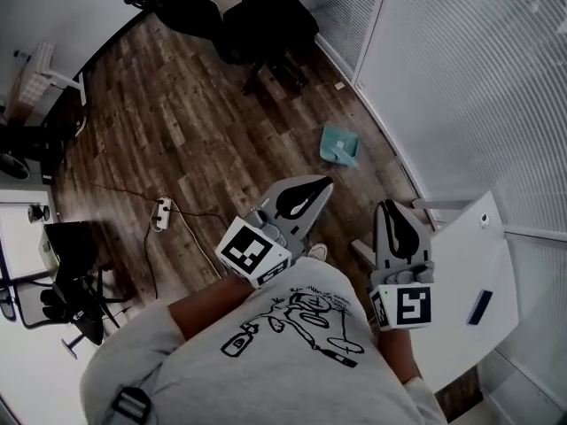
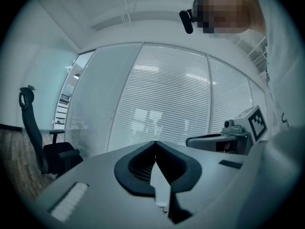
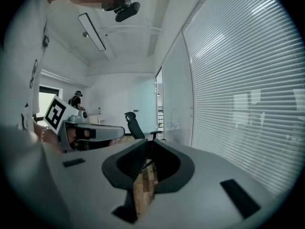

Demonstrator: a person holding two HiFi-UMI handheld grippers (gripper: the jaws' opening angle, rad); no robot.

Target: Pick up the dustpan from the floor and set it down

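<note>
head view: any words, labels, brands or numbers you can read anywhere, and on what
No readable text in any view.
left marker cube, right marker cube: black-and-white square patterns, no letters.
shirt print: a line drawing; any lettering is too small to read.
dustpan: no label visible.

The floor point(image 1: 177, 122) shows dark, grainy wood planks, matt. The dustpan point(image 1: 339, 144) looks smooth plastic — the sweatshirt point(image 1: 292, 361) soft cloth.

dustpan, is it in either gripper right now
No, the teal dustpan lies on the wood floor, apart from the left gripper and the right gripper.
</note>
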